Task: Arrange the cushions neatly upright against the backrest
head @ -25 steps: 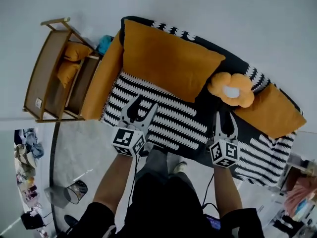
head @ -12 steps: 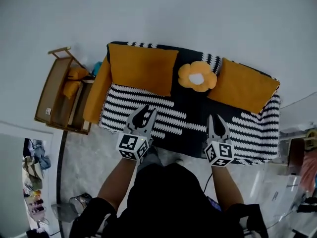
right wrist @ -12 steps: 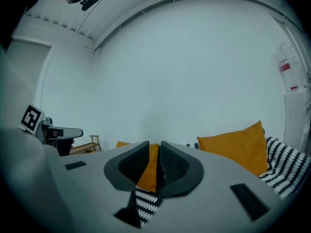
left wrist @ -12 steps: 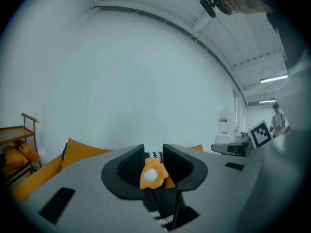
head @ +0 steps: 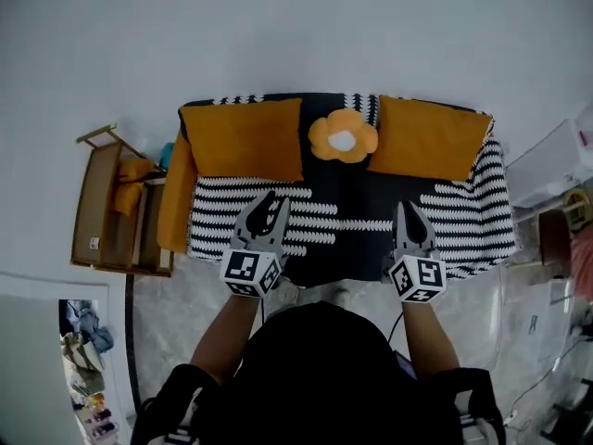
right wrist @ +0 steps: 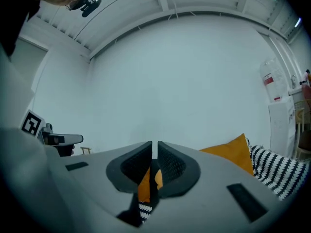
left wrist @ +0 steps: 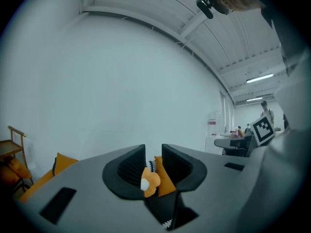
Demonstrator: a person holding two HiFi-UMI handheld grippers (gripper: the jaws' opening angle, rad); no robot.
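Against the backrest [head: 358,103], the flower cushion [head: 343,136] stands upright.

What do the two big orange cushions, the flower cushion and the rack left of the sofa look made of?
Left orange cushion and right orange cushion: likely matte fabric over soft filling, by the dull surface and softly bowed edges. Flower cushion: probably plush, with puffy rounded petals and a white centre. Rack: light bare-looking wood, slatted; finish too small to tell.

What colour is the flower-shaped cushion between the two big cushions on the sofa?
The flower-shaped cushion is orange with a white centre; it shows clearest in the head view.
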